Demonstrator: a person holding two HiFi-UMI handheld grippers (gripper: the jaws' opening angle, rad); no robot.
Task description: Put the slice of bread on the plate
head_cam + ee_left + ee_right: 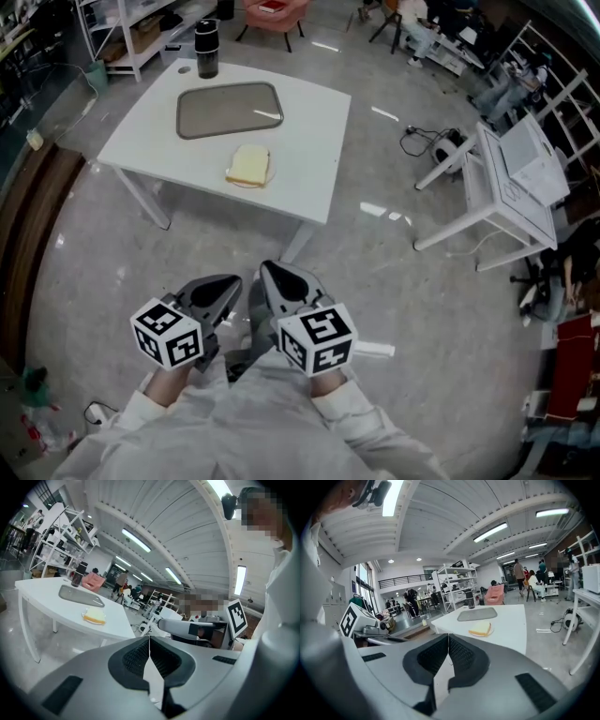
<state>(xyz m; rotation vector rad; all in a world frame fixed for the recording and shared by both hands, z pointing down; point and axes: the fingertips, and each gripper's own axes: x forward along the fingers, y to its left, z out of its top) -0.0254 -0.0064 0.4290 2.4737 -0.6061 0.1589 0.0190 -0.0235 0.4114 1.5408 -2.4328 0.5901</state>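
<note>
Left claw (223, 285) and right claw (274, 277) are pressed together, empty, at 6 o'clock; at 12 on the surface (314, 141), the bread slice (248, 164) nearly hides its plate (271, 173).

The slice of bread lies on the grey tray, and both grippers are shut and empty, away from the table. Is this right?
Not quite. The slice of bread lies not on the grey tray but on a plate beside it, as the head view shows. The left gripper and right gripper are shut and empty, away from the table.
</note>
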